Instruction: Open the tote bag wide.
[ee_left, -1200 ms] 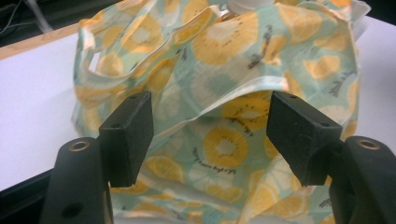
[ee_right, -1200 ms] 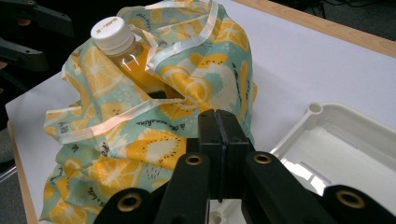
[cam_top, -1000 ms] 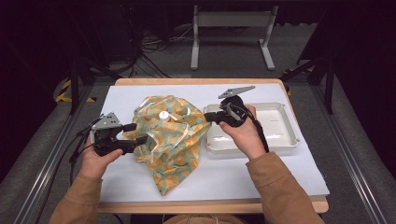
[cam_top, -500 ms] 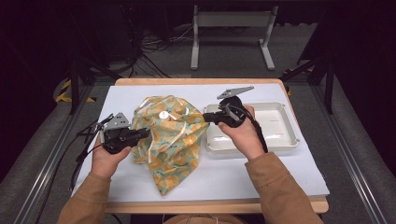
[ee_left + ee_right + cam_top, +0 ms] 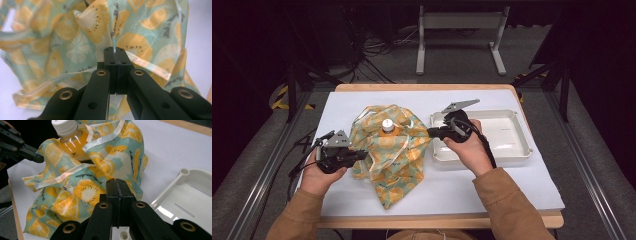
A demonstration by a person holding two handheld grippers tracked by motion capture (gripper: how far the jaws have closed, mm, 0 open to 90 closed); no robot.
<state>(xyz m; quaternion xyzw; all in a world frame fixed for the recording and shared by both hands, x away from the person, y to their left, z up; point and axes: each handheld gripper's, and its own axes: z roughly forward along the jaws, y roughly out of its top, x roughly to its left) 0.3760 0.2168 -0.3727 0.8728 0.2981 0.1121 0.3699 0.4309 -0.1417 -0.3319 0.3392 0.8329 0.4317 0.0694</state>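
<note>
A cloth bag [image 5: 392, 155] printed with orange and lemon slices lies crumpled in the middle of the white table cover. A bottle [image 5: 387, 126] of orange drink with a white cap stands inside it, its cap [image 5: 63, 125] poking out of the opening. My left gripper [image 5: 362, 154] is at the bag's left side, shut on a fold of the cloth [image 5: 125, 32]; the left gripper view has its jaws [image 5: 114, 50] pressed together with a sliver of fabric between them. My right gripper [image 5: 430, 132] is shut at the bag's right edge [image 5: 82, 192], its tips [image 5: 117, 181] against the cloth.
A white plastic tray [image 5: 517, 150] sits to the right of the bag, under my right hand, its rim [image 5: 185, 173] close to the right gripper. The table's wooden edge runs along the front. A metal stand and cables are on the floor beyond.
My left gripper has moved right to the bag's left side and shut on the cloth. The right gripper has stayed put.
</note>
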